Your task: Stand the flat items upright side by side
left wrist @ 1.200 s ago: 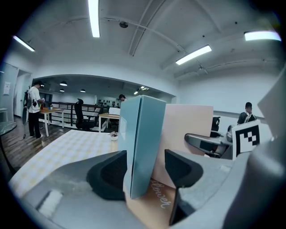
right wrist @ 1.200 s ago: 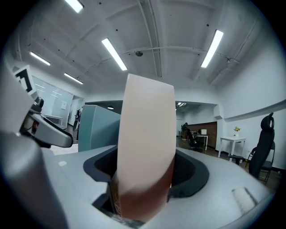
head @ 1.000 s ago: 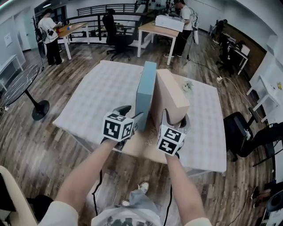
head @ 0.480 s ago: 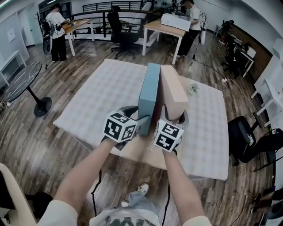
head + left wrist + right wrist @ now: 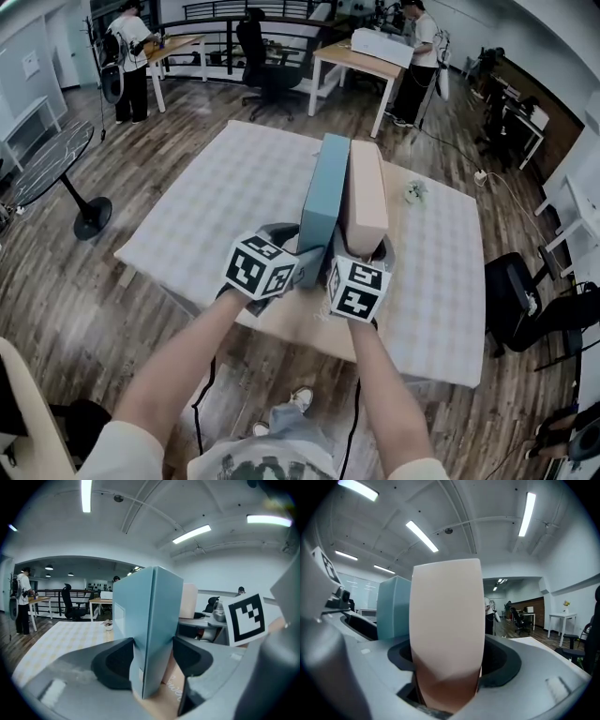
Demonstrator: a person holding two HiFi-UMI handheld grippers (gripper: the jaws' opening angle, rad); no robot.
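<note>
The step in hand looks to be settling the two boxes against each other on edge. To do it well, keep both bottom edges flat on the counter (image 5: 216,197), press the broad faces together evenly, and loosen one gripper at a time so neither box tips. The left gripper (image 5: 302,267) pinches the near end of the blue box (image 5: 325,192). The right gripper (image 5: 361,258) pinches the near end of the beige box (image 5: 365,192), at the blue one's 3 o'clock. Both boxes stand upright mid-counter, touching or nearly so, with their long axes running from 6 to 12 o'clock.
</note>
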